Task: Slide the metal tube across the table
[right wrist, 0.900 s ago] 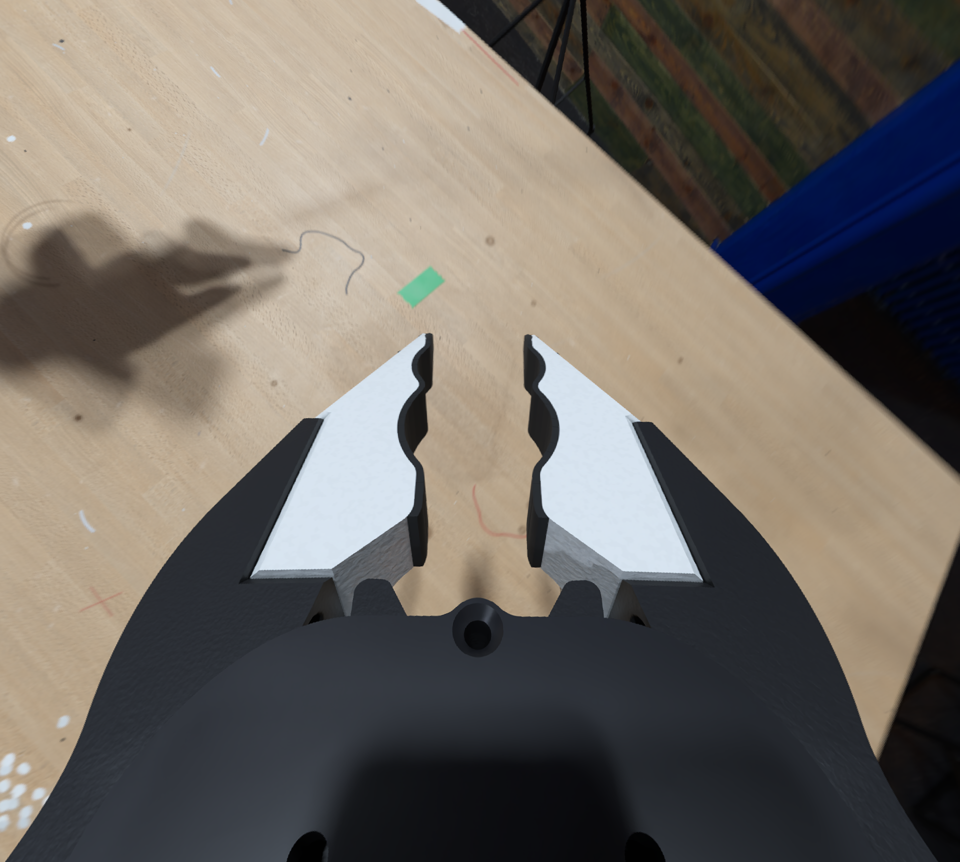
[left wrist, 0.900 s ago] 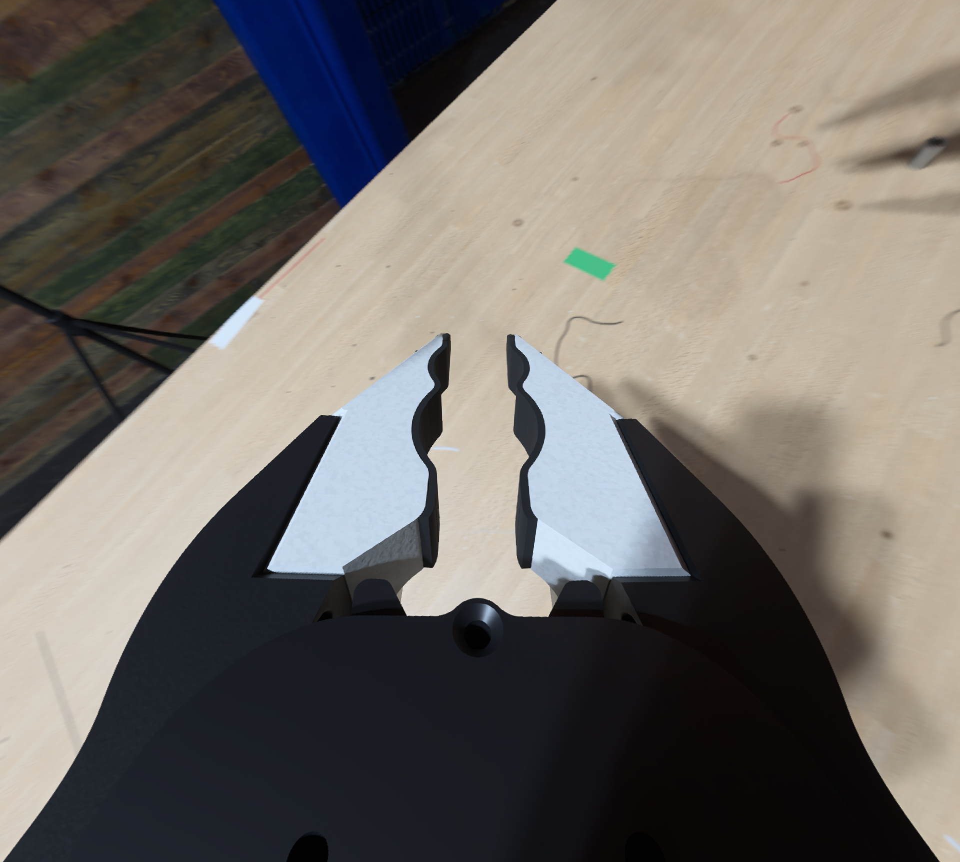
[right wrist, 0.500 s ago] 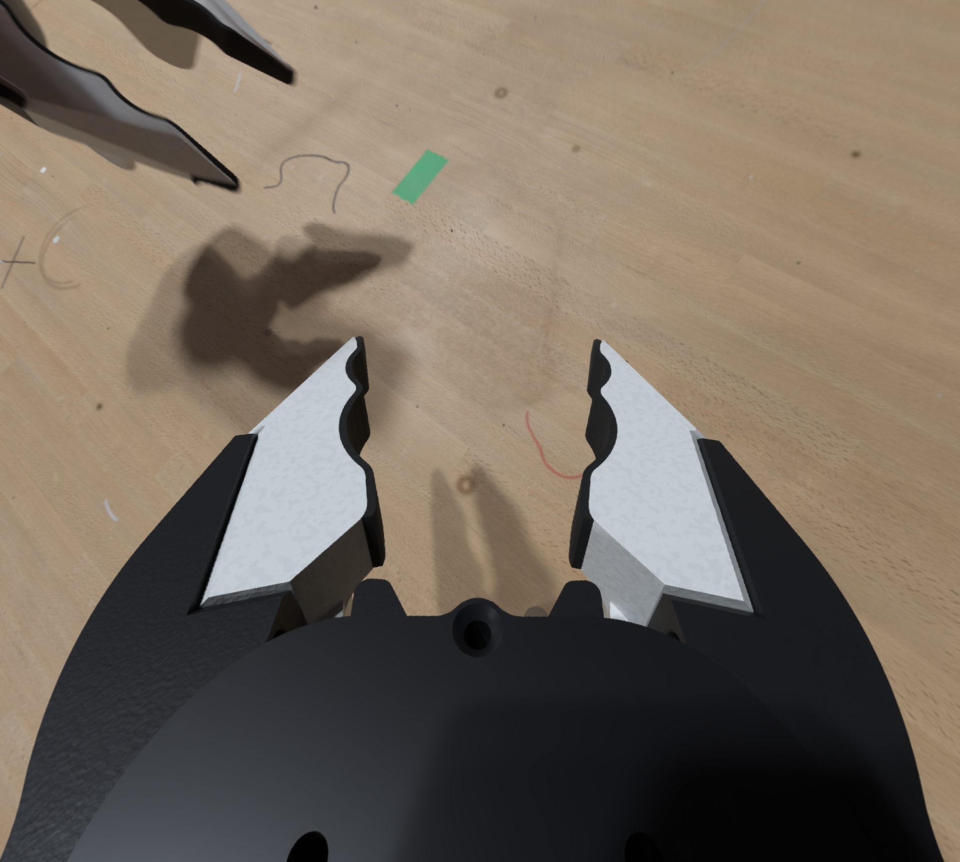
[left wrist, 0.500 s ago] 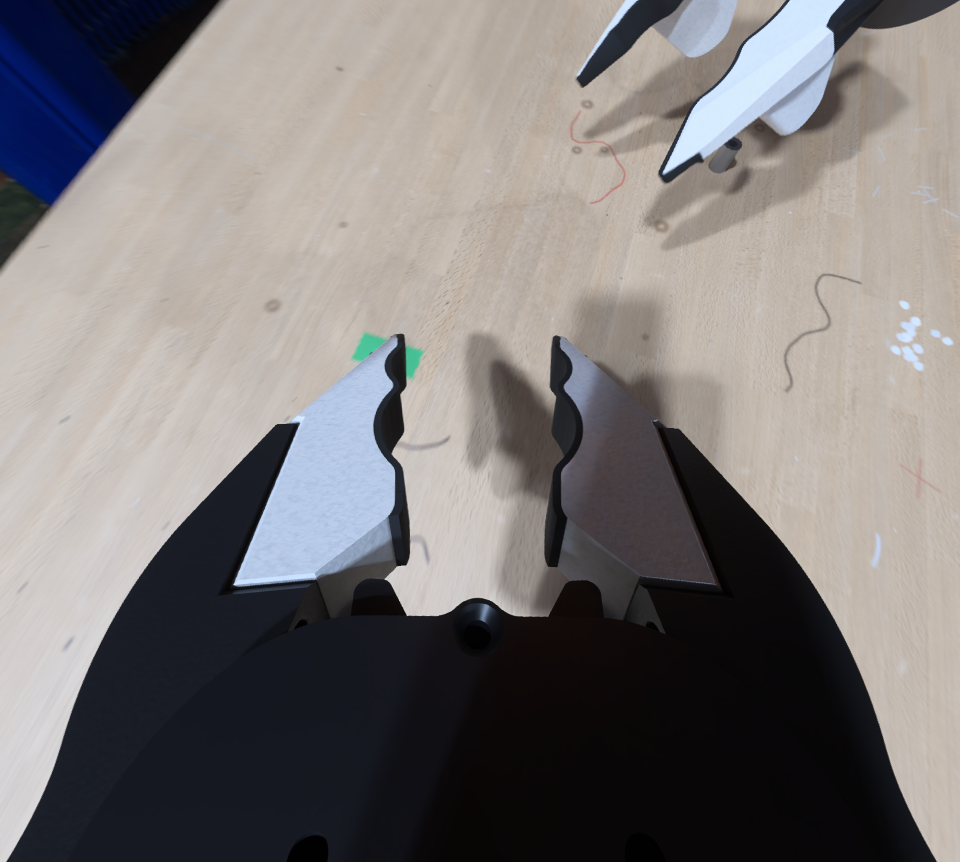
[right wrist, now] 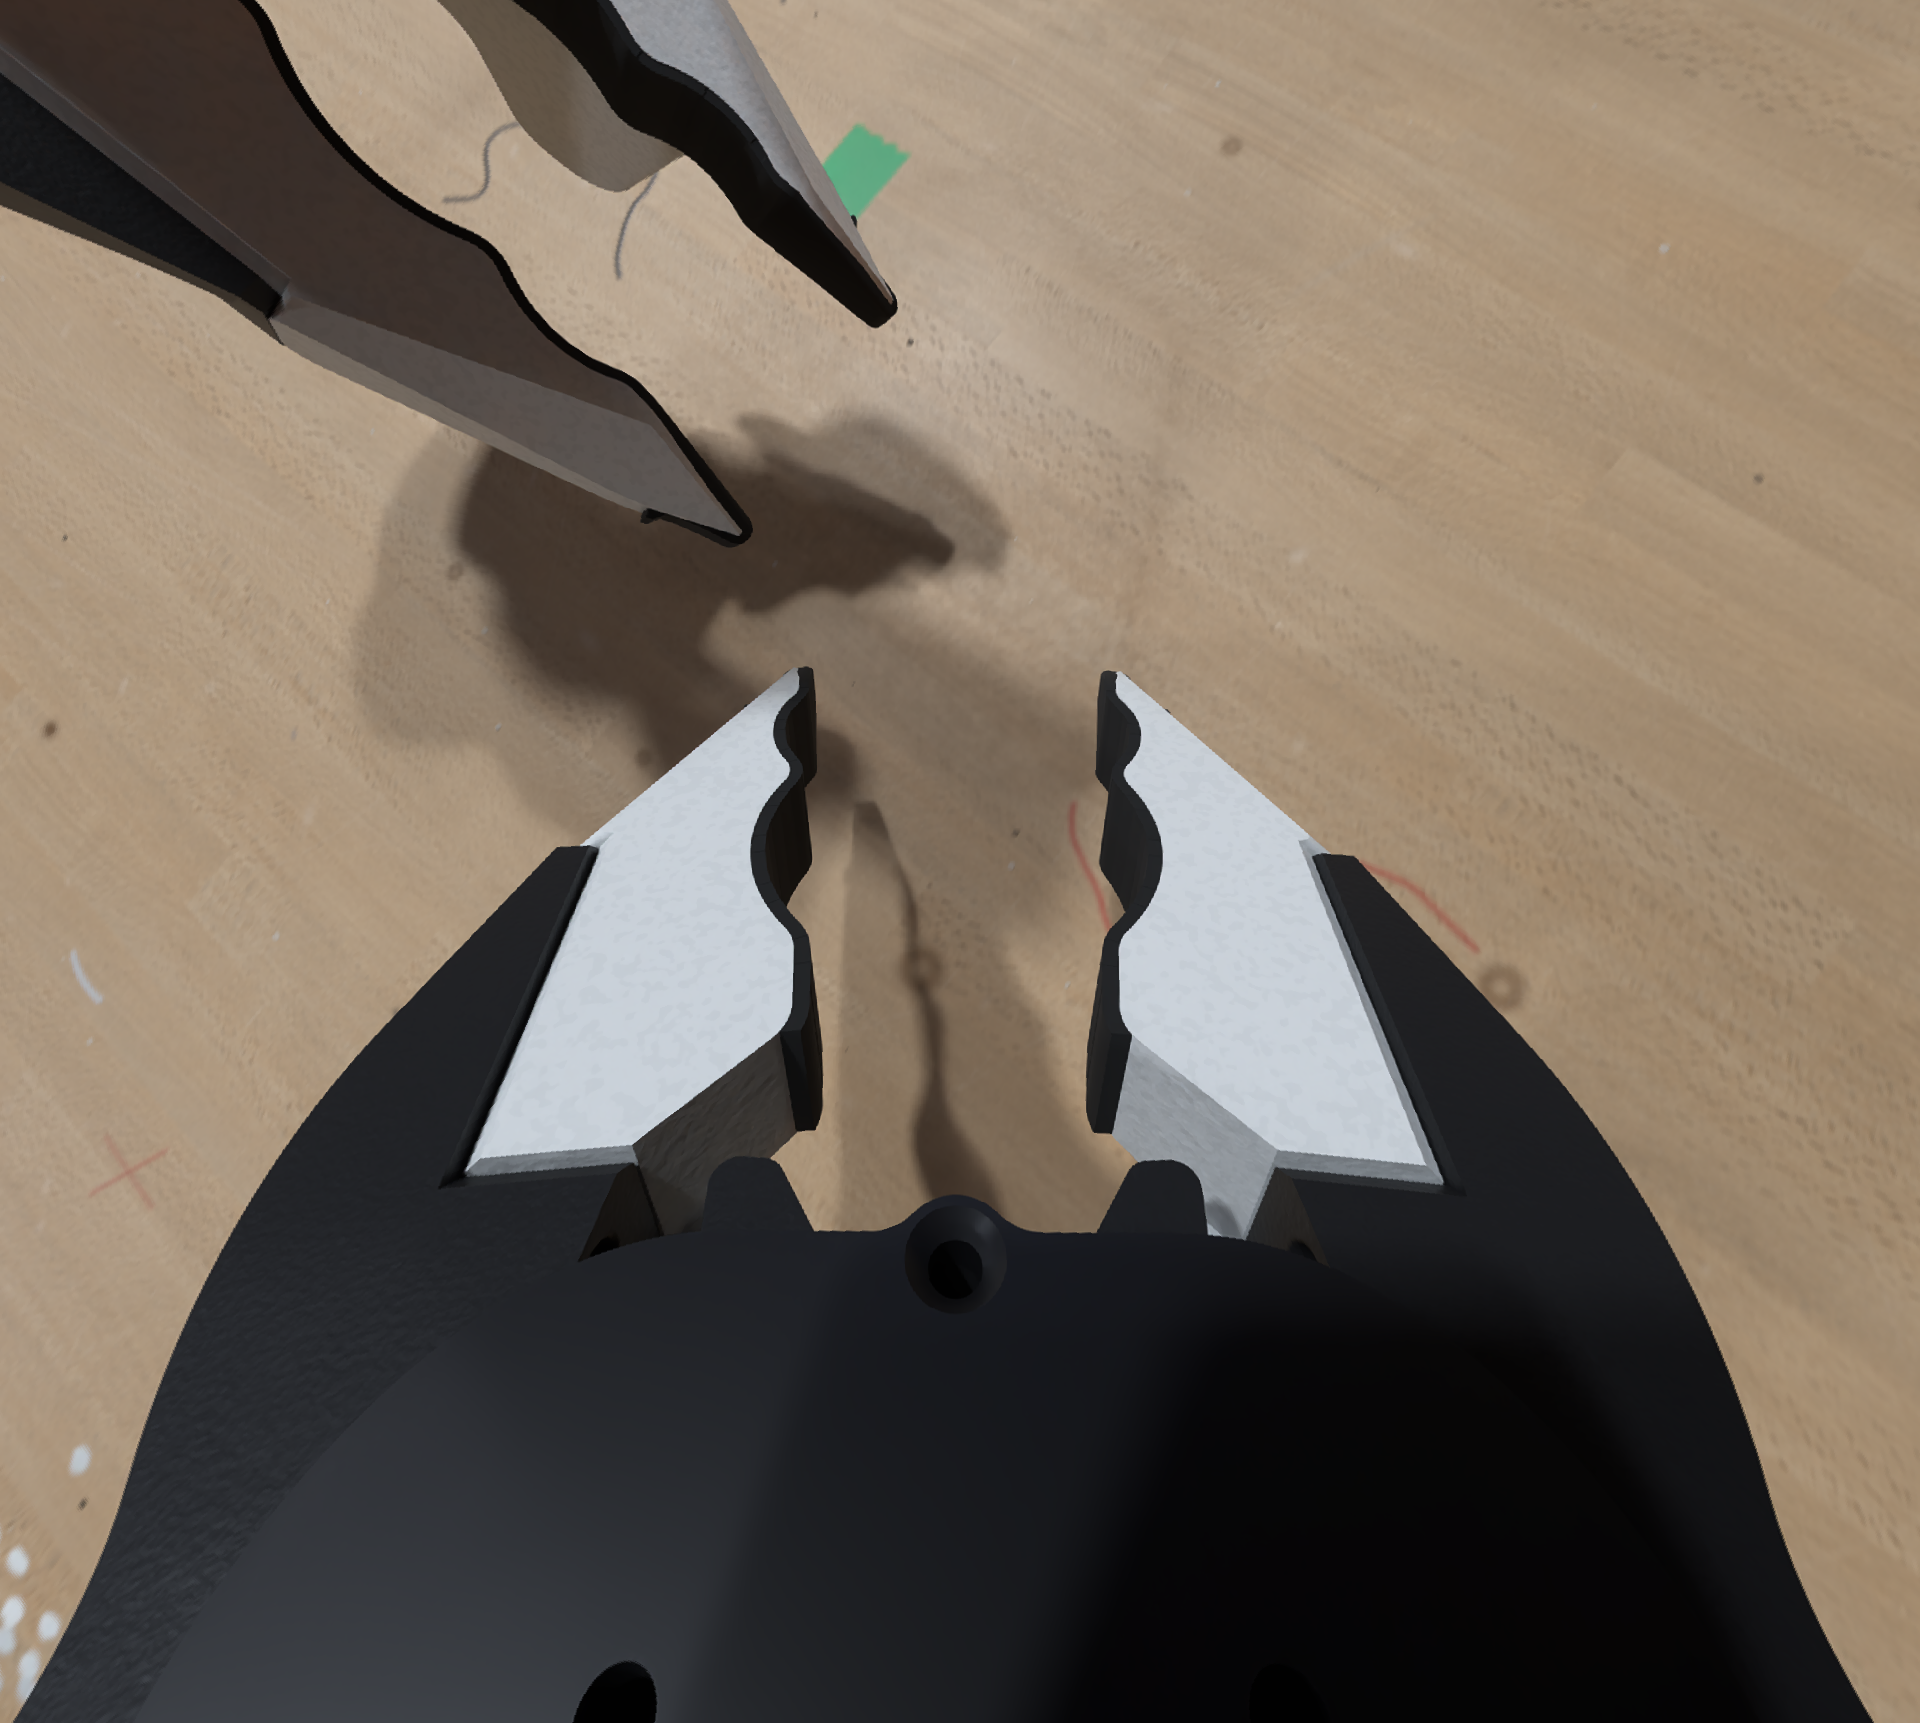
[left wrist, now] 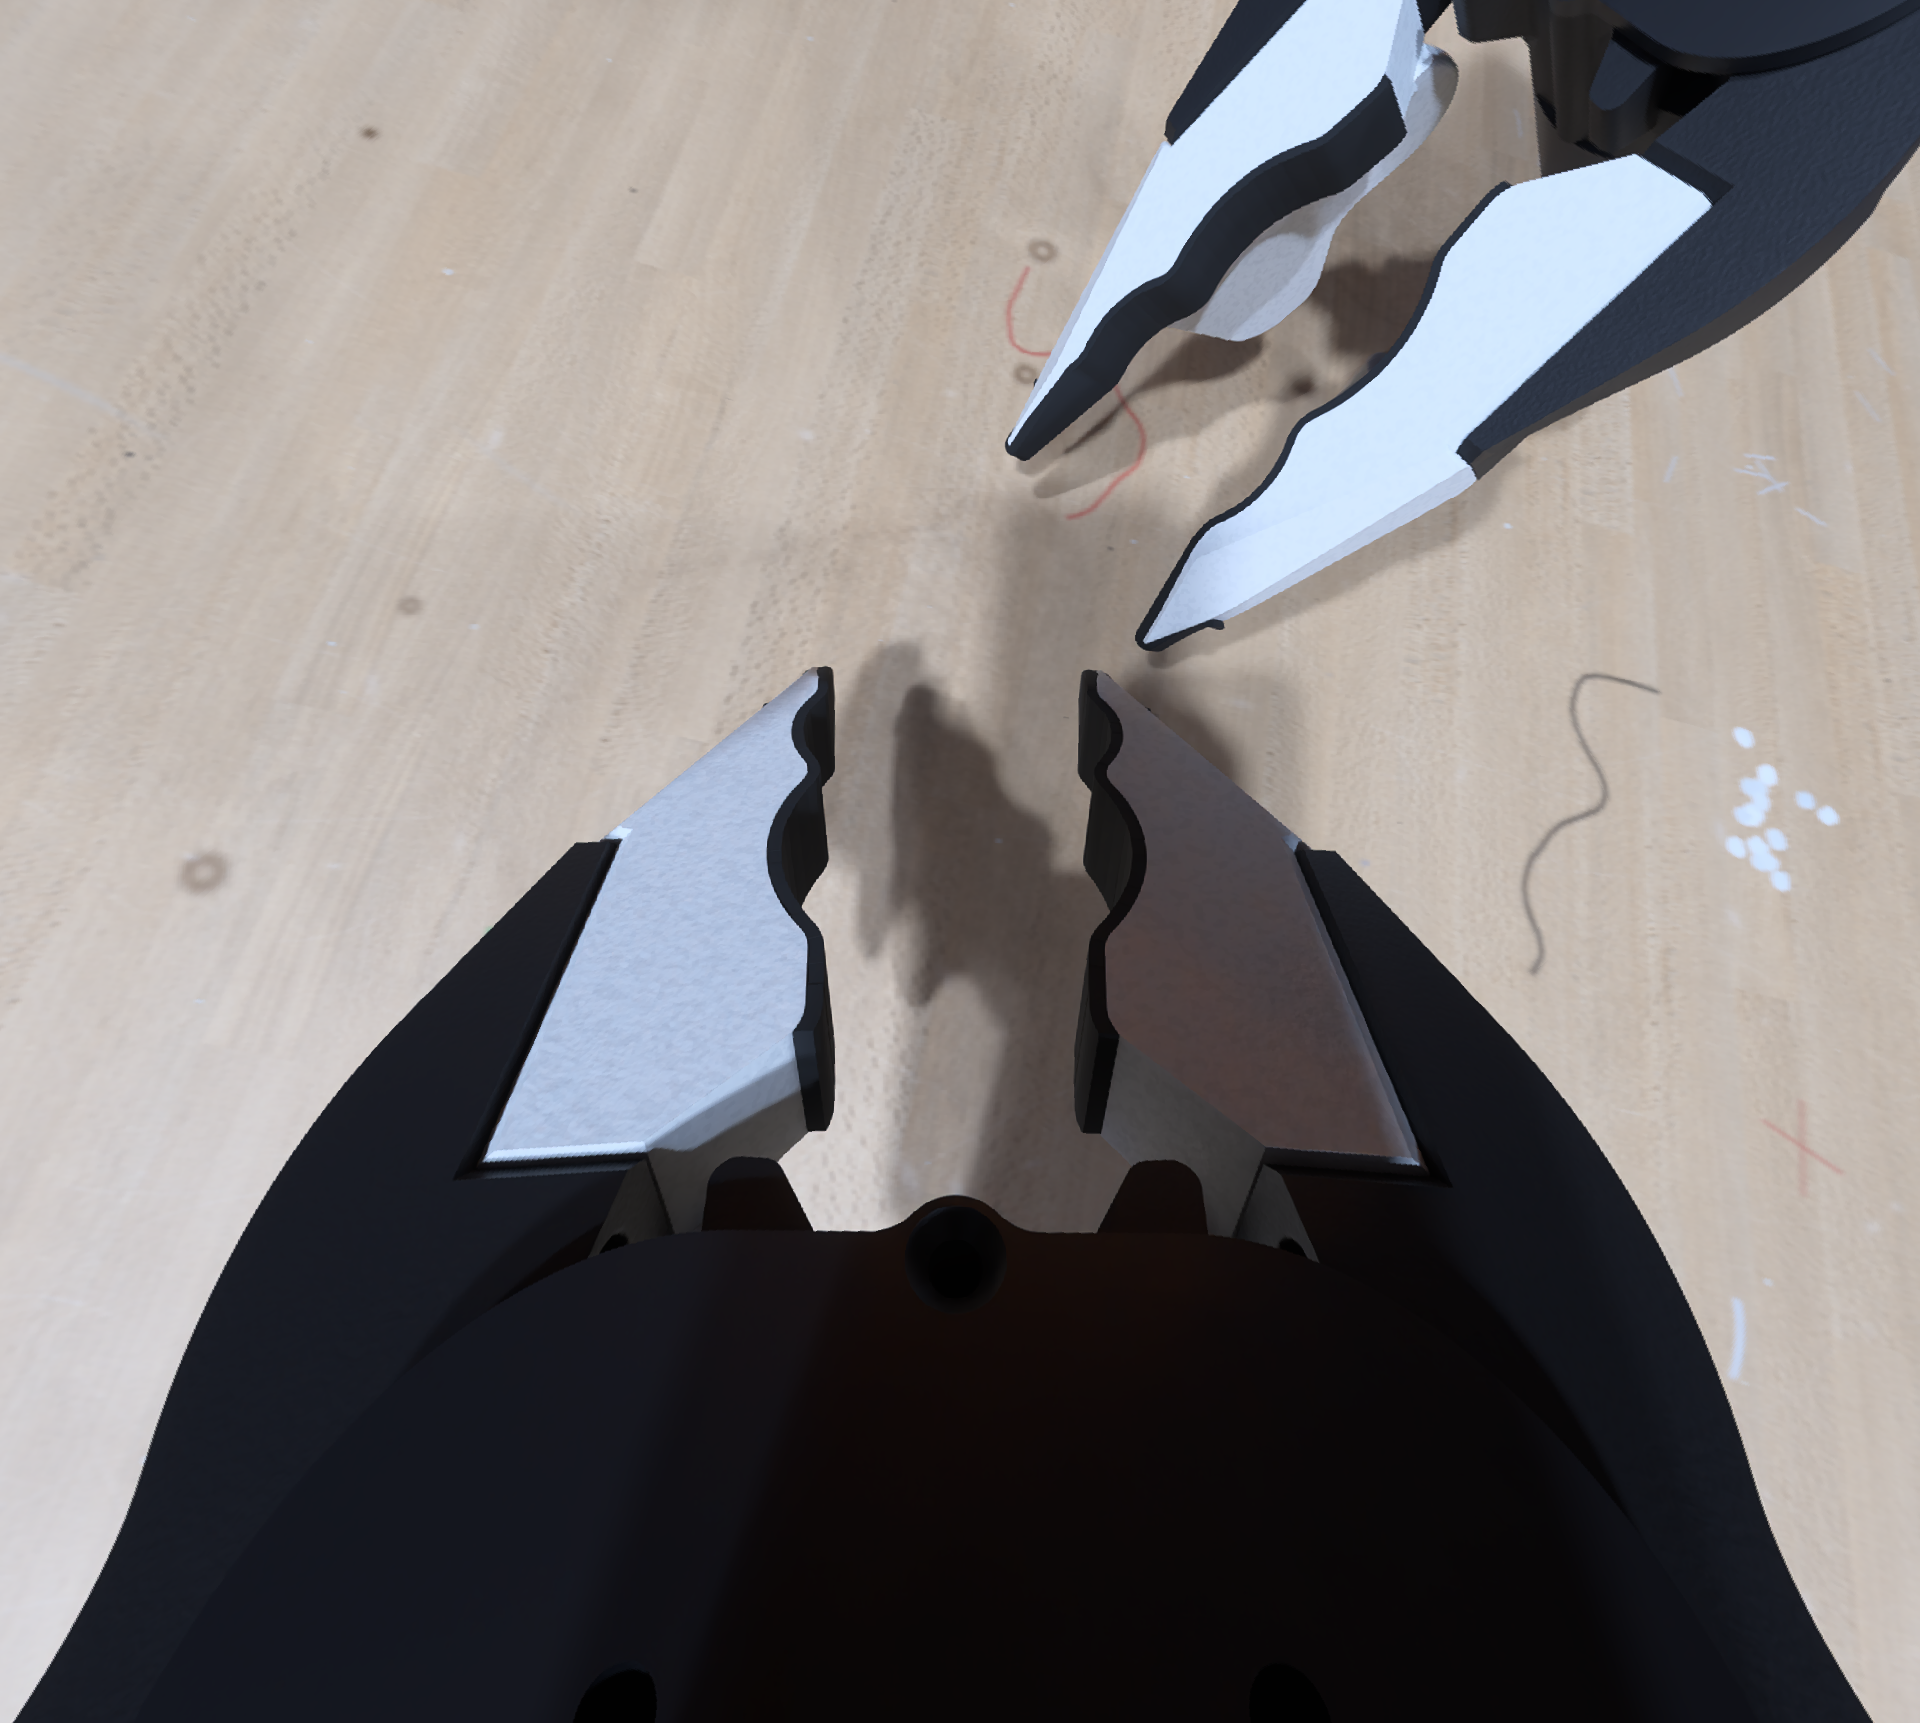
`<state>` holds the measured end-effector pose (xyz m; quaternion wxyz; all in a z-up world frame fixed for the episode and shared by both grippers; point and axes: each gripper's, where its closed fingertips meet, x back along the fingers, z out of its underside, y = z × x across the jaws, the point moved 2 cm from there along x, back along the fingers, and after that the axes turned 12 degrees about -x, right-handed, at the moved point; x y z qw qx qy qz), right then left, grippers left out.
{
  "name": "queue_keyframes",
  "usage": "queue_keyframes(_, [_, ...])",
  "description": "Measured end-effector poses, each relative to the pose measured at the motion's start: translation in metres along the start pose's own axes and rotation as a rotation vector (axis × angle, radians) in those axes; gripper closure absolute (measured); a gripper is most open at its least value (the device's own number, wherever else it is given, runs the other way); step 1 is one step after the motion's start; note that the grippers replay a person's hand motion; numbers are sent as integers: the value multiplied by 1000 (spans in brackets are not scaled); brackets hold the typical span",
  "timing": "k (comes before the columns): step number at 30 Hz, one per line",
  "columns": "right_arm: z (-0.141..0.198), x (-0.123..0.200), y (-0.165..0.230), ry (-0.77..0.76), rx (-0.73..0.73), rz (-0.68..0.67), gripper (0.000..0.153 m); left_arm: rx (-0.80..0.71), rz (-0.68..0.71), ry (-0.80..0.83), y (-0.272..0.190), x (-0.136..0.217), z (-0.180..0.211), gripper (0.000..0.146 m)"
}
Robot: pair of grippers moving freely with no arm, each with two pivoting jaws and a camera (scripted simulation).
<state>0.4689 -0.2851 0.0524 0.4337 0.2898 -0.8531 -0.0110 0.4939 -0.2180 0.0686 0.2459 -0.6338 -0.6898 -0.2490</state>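
Pale wooden bench (left wrist: pixel 520 219) fills both wrist views, where the black left gripper (left wrist: pixel 956 686) and the black right gripper (right wrist: pixel 956 686) hang tip to tip, each with white fingers spread apart around nothing. A small green tape strip (right wrist: pixel 868 167) lies beyond the left gripper's far finger. The metal tube cannot be made out in either view.

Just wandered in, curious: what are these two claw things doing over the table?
The left gripper and the right gripper hover over a wooden table, their tips close together. Both have their jaws open and hold nothing. The metal tube they should slide is not clearly in view.
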Motion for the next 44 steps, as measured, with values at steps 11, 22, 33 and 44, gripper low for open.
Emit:
queue_keyframes(11, [61,37,49,44,46,2,97,-66,41,53,-80,12,12,103])
queue_keyframes(22, [91,64,-23,44,-74,245,98,0,69,48,-86,19,18,82])
queue_keyframes(33, [107,75,-53,40,-106,299,141,-64,41,124,-91,-17,8,83])
queue_keyframes(44, [122,96,-76,10,-180,310,141,-95,64,139,-101,-48,-19,84])
